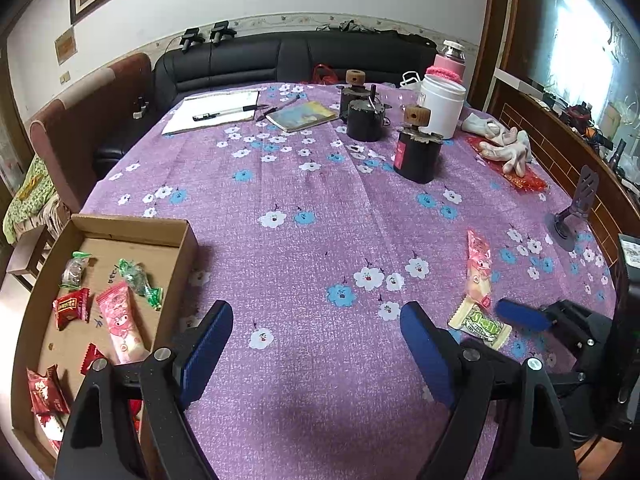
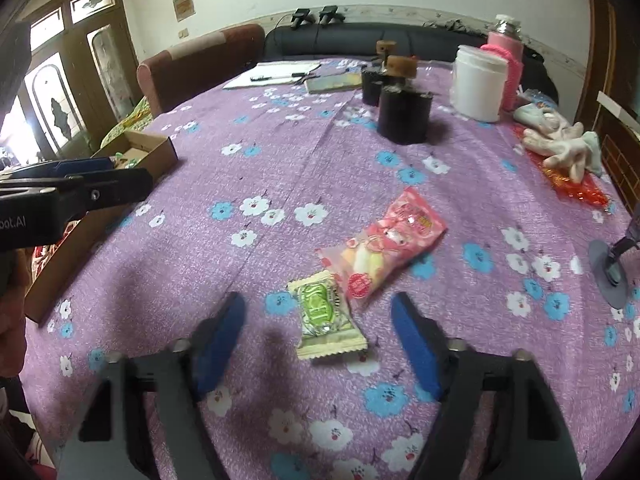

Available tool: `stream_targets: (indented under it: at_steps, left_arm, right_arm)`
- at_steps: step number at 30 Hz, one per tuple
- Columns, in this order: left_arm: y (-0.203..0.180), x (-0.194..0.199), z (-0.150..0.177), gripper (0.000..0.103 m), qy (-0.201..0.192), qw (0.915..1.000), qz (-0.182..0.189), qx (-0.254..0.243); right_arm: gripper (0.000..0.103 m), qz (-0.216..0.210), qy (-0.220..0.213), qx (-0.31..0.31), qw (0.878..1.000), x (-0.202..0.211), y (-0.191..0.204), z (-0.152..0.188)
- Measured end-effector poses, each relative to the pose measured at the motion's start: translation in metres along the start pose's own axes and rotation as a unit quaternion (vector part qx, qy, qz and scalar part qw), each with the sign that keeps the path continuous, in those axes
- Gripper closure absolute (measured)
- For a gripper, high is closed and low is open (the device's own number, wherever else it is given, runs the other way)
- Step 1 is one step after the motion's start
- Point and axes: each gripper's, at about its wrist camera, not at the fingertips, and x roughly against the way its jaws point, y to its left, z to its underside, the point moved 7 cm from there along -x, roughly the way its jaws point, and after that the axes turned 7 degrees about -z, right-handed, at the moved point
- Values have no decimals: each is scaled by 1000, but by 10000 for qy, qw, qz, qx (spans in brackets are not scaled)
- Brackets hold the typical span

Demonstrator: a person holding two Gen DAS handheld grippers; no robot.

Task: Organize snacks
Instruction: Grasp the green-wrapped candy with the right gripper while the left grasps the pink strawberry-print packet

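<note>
Right tongs (image 2: 318,326) released, straddling green candy (image 2: 326,316); pink marshmallow pack (image 2: 384,248) touching at 1 o'clock, may snag. Left tongs (image 1: 316,340) released, empty.

On the table (image 1: 304,248), the cardboard box (image 1: 132,226) sits at eight o'clock, with wrapped snacks (image 1: 120,316) inside; two snack packets (image 2: 384,248) lie touching at four o'clock; canisters (image 1: 416,152) and a jar (image 1: 442,104) stand at one o'clock; a notepad (image 1: 212,110) lies at eleven, before the sofa (image 1: 256,56).
</note>
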Motion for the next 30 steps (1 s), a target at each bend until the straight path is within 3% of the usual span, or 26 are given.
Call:
stream_targets:
  at_steps: [1,9,12,23,30]
  left_arm:
    - [-1,-2,0,15,19,10000,6,-3]
    - [-6,-14,-1,15,161,9998,100,-14]
    - [-11,-17,-3,15,185,9998,102,-55]
    - [-54,-26,-11,15,181,9963,221,-811]
    - [-97,-34,-18,15,277,9958,247,-832]
  right_arm:
    - [55,-21,45,-16,10000,-2,0,0]
    - [58,-4,186,-12,9998,-13,0,0]
    - [75,42,214,12,9998,-15,0,-1]
    - [75,-108,38,-464,9989,14,-22,16]
    - [75,-52,-177,-1026,9946,47,-56,39]
